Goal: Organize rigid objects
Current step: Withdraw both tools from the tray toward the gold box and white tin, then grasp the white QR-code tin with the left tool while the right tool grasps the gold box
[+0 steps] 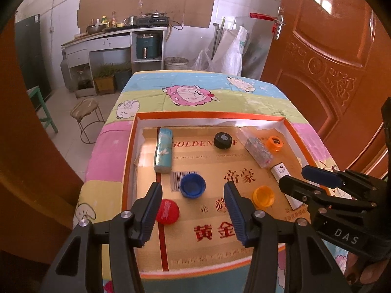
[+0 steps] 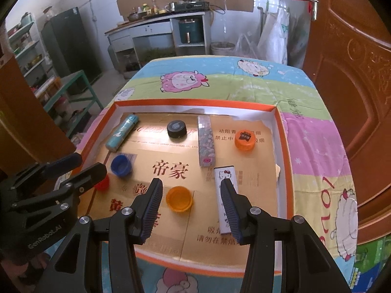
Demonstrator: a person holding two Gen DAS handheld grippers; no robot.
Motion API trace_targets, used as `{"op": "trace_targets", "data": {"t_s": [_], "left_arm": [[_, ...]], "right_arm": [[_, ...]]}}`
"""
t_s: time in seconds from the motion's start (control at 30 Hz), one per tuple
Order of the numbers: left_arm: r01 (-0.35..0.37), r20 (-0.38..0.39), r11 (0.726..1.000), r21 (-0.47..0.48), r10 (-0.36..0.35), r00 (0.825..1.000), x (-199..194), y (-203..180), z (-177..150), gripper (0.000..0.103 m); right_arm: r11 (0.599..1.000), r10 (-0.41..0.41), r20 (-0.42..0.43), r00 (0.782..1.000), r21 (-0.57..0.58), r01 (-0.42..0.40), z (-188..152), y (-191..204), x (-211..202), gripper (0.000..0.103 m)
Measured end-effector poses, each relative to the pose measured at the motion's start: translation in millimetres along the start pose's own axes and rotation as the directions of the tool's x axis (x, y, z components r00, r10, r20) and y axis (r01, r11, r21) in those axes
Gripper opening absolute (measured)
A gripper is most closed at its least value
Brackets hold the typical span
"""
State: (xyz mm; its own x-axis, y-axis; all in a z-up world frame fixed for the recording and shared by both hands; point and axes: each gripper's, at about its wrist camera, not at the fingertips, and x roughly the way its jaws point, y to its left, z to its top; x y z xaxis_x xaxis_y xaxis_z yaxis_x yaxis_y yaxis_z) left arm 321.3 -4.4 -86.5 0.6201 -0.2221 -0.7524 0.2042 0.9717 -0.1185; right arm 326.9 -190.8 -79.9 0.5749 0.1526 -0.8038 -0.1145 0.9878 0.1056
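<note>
The shallow orange-rimmed tray (image 2: 281,131) is spread below both tools. The white printed box (image 2: 226,178), long axis running away, is found just ahead of the right gripper (image 2: 191,204), nearer than the left gripper (image 1: 193,207); both are held apart, empty.

Left gripper (image 1: 193,210): black frame, silver screws, ribbed blue pads; "GenRobot.AI" marking.
Right gripper (image 2: 190,207): black frame, silver screws, ribbed blue pads; "DAS" lettering.
</note>
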Motion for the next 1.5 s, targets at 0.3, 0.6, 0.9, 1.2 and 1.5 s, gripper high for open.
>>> {"op": "trace_targets", "data": {"t_s": [0.3,0.6,0.9,1.2,1.5], "left_arm": [[-0.010,0.014,1.000,-0.005,0.010,1.000,-21.1,0.4,-14.0,0.052],[-0.011,0.018,1.000,-0.009,0.012,1.000,-36.7,1.1,-31.0,0.052],[-0.005,0.022,1.000,-0.017,0.005,1.000,-55.9,3.1,-55.9,0.052],[-0.001,0.029,0.999,-0.033,0.002,1.000,-75.3,10.6,-88.7,0.052],[-0.003,0.018,0.998,-0.059,0.004,1.000,-84.8,27.2,-118.1,0.052]], "right_arm": [[1.000,-0.006,0.014,1.000,-0.007,0.007,-10.7,7.2,-19.3,0.051],[1.000,-0.008,0.015,1.000,-0.011,0.008,-26.0,15.6,-35.3,0.051],[1.000,-0.010,0.010,1.000,-0.008,0.010,-48.2,22.5,-47.5,0.051],[1.000,0.008,-0.006,1.000,-0.014,-0.008,-73.8,37.9,-51.3,0.051],[0.998,0.037,-0.078,0.996,-0.039,-0.040,-106.3,71.7,-28.1,0.051]]}}
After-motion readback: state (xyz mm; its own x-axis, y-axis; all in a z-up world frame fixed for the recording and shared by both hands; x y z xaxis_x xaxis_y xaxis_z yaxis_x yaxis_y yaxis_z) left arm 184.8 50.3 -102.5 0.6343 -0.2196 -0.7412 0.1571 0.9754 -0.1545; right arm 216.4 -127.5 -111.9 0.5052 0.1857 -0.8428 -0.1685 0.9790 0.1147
